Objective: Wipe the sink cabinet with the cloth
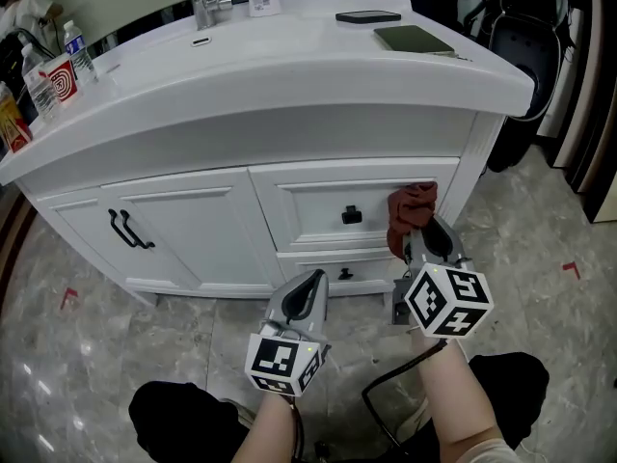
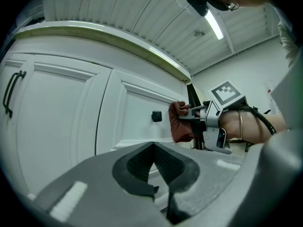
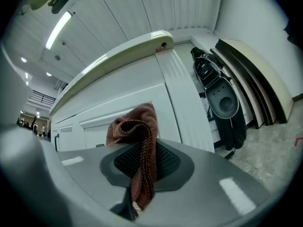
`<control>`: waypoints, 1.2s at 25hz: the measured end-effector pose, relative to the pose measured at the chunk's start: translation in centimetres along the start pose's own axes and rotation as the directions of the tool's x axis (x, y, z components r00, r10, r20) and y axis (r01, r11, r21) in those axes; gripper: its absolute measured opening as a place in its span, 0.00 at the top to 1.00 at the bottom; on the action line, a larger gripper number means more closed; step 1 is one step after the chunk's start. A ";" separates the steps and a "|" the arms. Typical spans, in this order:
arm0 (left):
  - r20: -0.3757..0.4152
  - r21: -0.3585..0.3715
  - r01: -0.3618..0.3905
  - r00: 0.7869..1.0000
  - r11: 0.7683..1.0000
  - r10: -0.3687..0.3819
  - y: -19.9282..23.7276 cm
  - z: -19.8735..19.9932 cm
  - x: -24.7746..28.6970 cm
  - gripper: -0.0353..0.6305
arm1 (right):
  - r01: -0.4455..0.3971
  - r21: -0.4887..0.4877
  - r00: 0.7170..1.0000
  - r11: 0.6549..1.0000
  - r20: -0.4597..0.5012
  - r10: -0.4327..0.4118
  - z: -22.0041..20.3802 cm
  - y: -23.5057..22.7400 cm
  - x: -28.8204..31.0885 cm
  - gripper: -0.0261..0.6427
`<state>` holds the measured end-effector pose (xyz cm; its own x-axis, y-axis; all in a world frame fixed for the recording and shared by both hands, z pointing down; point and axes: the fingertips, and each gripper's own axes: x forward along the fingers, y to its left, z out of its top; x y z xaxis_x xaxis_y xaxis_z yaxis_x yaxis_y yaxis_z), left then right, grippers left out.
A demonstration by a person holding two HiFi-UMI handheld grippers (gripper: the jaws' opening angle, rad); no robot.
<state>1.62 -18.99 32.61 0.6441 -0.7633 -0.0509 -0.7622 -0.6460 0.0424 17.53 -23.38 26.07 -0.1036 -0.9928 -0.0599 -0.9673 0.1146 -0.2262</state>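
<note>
Cloth (image 1: 412, 218), rust-red, pinched in my right gripper's (image 1: 428, 242) fingers, against the sink cabinet's (image 1: 193, 222) upper drawer front. My left gripper (image 1: 307, 295): fingers closed, empty, held low.

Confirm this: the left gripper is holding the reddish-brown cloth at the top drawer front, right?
No. It is the right gripper holding the cloth at the top drawer front; the left gripper is shut and empty. The right gripper view shows it.

Glossy grey tiled floor (image 1: 545, 302), ribbed white ceiling (image 3: 142, 13), strip light (image 3: 59, 30), black chair (image 1: 521, 46) at right
</note>
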 end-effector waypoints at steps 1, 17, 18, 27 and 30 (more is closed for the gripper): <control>-0.001 -0.001 -0.001 1.000 1.000 0.001 0.0 -0.1 0.1 0.95 | -0.001 -0.005 1.000 1.000 0.002 0.001 0.1 -0.2 -0.2 0.84; 0.003 0.031 0.012 1.000 0.999 -0.012 -1.3 0.5 -0.2 0.95 | 0.023 -0.011 1.000 1.000 -0.014 -0.023 -1.0 -0.2 -2.7 0.84; 0.002 0.028 -0.005 1.000 1.000 0.005 -0.6 0.4 -0.6 0.95 | -0.018 0.007 1.000 1.000 -0.022 0.019 -1.3 1.5 -2.2 0.83; -0.007 -0.001 -0.120 0.993 0.993 0.120 5.5 -0.2 -4.4 0.95 | -0.287 -0.002 0.949 0.958 -0.133 0.285 -7.9 15.4 1.2 0.84; -0.014 -0.003 -0.148 0.989 0.989 0.148 7.1 -0.5 -5.4 0.95 | -0.315 0.001 0.935 0.949 -0.173 0.310 -10.3 17.4 2.6 0.84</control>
<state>-7.22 -19.50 33.68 0.5247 -0.8508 -0.0301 -0.8492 -0.5255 0.0527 -1.94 -24.29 31.97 -0.4372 -0.8984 0.0420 -0.8852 0.4216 -0.1965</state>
